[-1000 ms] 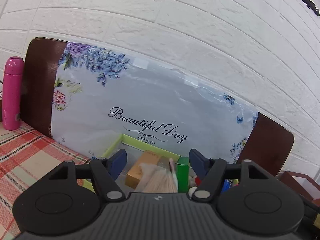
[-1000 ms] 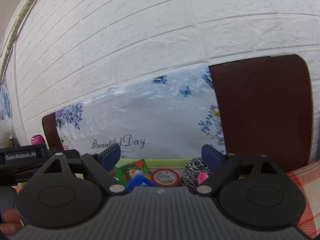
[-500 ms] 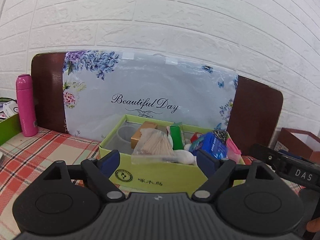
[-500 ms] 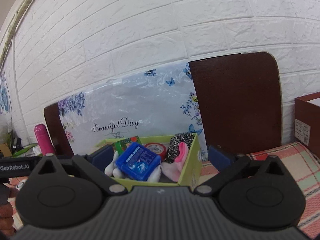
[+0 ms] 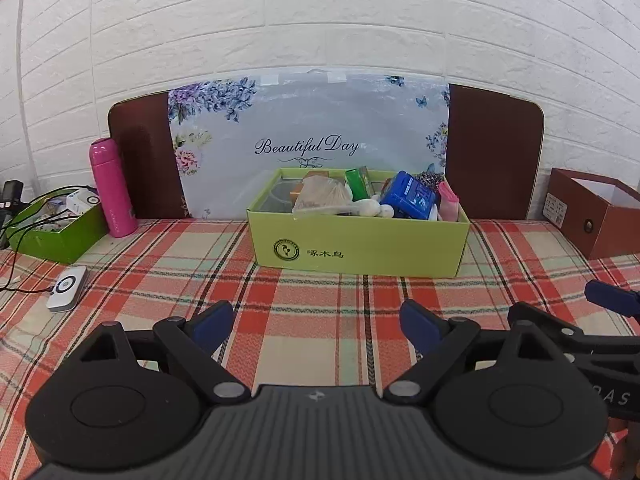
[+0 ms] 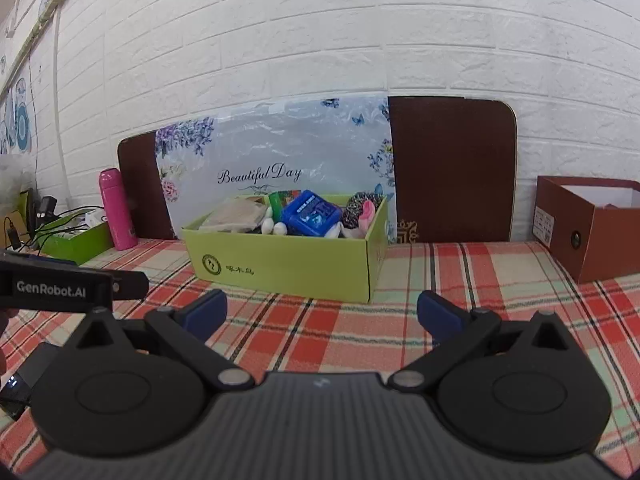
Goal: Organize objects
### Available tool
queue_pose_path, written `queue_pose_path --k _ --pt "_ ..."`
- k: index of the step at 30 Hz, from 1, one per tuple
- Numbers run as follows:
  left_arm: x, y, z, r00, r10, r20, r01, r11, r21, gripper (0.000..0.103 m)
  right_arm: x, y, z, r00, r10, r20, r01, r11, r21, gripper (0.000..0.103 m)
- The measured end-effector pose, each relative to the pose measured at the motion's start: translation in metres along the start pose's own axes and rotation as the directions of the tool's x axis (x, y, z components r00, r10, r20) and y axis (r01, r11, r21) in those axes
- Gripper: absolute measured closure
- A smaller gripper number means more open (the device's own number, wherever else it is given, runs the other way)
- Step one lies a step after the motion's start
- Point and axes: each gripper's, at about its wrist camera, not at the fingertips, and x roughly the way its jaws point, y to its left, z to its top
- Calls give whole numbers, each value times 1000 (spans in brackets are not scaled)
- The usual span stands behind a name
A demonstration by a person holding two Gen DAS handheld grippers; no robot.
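Yellow-green cardboard box [image 5: 360, 246] resting on a plaid-clothed table [image 5: 280, 312], near the table's back edge, just in front of a floral "Beautiful Day" sheet [image 5: 312, 136] leaning on the white brick wall. Long axis running side to side along that back edge, printed long face turned toward the cameras, open top upward. Packed full: blue packet [image 5: 412, 196], green carton [image 5: 356, 182], clear bag of pale sticks [image 5: 324, 196], pink item [image 5: 448, 202] at the right end.

Pink bottle [image 5: 112, 188] upright toward the back left corner, beside a green tray [image 5: 60, 236] of cables. White device [image 5: 67, 289] flat near the left edge. Brown box [image 5: 592, 216] at the back right.

Left gripper [image 5: 316, 322] low over the cloth, well apart from the box, jaws opening to nearly their widest, nothing between them. Right gripper [image 6: 322, 314] likewise clear of the box, jaws fully spread and empty.

Compared with a second ago: both grippers drawn back from directly over the box's contents to a far view of the whole box; both sets of jaws wider than then.
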Motion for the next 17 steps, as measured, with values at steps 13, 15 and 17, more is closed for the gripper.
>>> queue_pose_path --k 13,15,17 --pt "-28 -1 -23 1000 -18 -18 18 1000 -1 10 -29 14 -12 999 -45 -6 45 999 -12 0" --pt "-29 -1 -24 999 -30 -13 30 1000 -2 10 -30 14 -13 999 -53 -8 53 999 -10 0" --pt "-29 0 -24 999 -36 -20 36 999 -11 10 -30 13 -13 998 -56 -9 55 998 -8 0"
